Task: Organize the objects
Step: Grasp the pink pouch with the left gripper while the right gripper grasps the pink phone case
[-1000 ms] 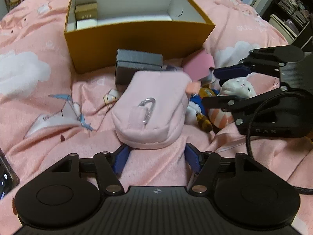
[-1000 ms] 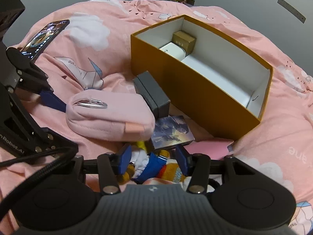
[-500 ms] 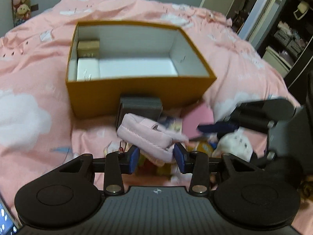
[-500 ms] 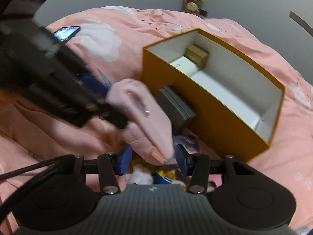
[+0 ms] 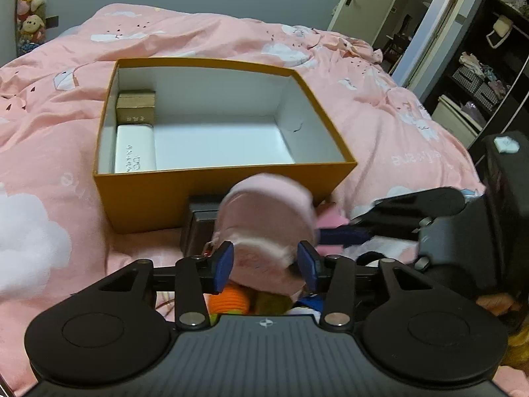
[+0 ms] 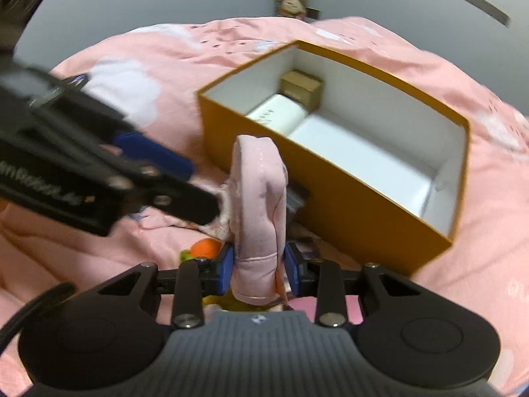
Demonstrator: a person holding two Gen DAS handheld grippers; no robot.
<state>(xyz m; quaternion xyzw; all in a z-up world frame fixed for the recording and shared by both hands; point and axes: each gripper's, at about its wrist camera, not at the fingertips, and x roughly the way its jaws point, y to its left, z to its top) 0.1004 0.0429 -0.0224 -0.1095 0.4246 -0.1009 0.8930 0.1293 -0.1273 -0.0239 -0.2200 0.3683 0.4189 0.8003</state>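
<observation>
Both tongs (image 5: pixel 264 266) (image 6: pixel 259 269) grip blurred pink pouch (image 6: pixel 259 205), hiding grey box (image 5: pixel 198 228).

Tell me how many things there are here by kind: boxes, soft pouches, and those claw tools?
Boxes: 4 – orange box, gold box, white box, dark grey box.
Soft pouches: 1 – pink pouch, gripped by both claws.
Claw tools: 2 – left gripper, right gripper.
Total: 7, not counting the half-hidden toys underneath.
</observation>
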